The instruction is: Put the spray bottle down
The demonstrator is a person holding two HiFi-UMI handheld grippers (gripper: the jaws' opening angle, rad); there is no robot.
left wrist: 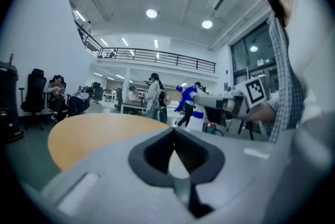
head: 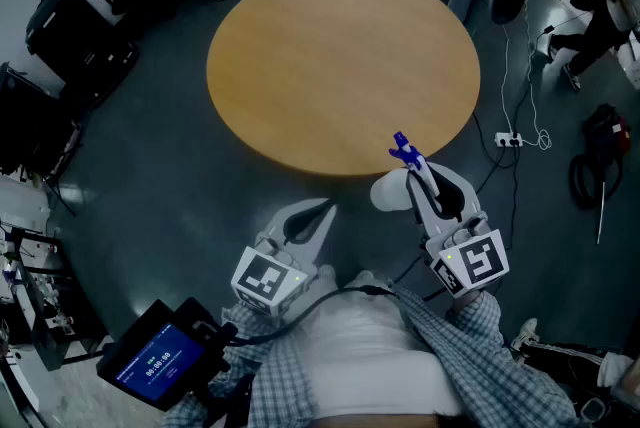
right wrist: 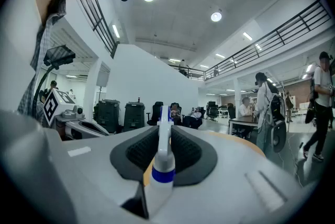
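Note:
The spray bottle (head: 391, 190) has a white body, a blue collar and a blue trigger head. It hangs just off the near edge of the round wooden table (head: 340, 66), its head over the rim. My right gripper (head: 425, 178) is shut on the bottle's neck; in the right gripper view the spray bottle (right wrist: 163, 165) stands upright between the jaws. My left gripper (head: 322, 209) is held level to the left, short of the table, shut and empty. In the left gripper view my left gripper (left wrist: 173, 130) has its tips touching, and the spray bottle (left wrist: 196, 117) shows at the right.
Black office chairs (head: 70, 36) stand to the left of the table. A power strip (head: 508, 140) and cables lie on the floor at the right, with a black bag (head: 600, 156) beyond. A screen device (head: 160, 366) hangs at lower left. People sit and walk in the background.

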